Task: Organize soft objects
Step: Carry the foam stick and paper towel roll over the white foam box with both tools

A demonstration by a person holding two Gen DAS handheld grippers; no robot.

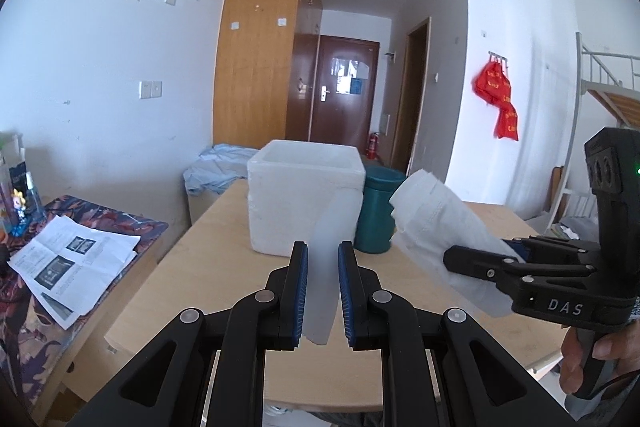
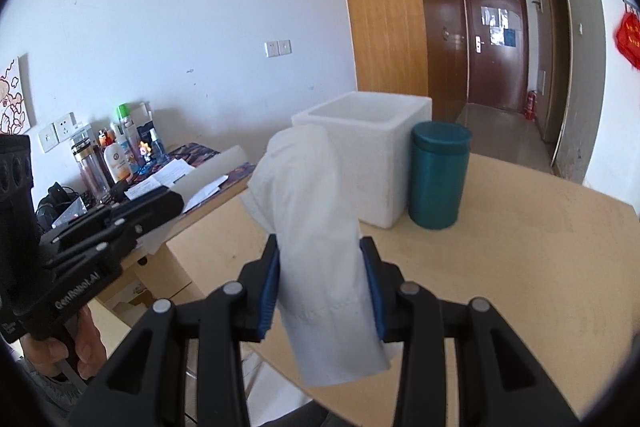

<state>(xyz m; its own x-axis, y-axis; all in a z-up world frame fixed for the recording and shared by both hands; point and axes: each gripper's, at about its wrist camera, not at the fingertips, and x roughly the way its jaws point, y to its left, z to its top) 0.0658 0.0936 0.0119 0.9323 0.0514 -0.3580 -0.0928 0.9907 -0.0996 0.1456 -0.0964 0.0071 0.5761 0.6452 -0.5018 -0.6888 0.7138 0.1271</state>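
Observation:
My left gripper is shut on a thin, pale white foam sheet that stands up between its blue pads. My right gripper is shut on a soft white tissue bundle, which sticks up and leans left. Both are held above the light wooden table. Each gripper also shows in the other's view: the right gripper with its tissue bundle at the right, the left gripper with its foam sheet at the left. An open white foam box stands ahead, with a teal canister touching its right side.
A side desk to the left carries a patterned cloth, printed papers and bottles. Blue cloth lies behind the foam box. A hand grips the right tool's handle. The table's near edge is just below the grippers.

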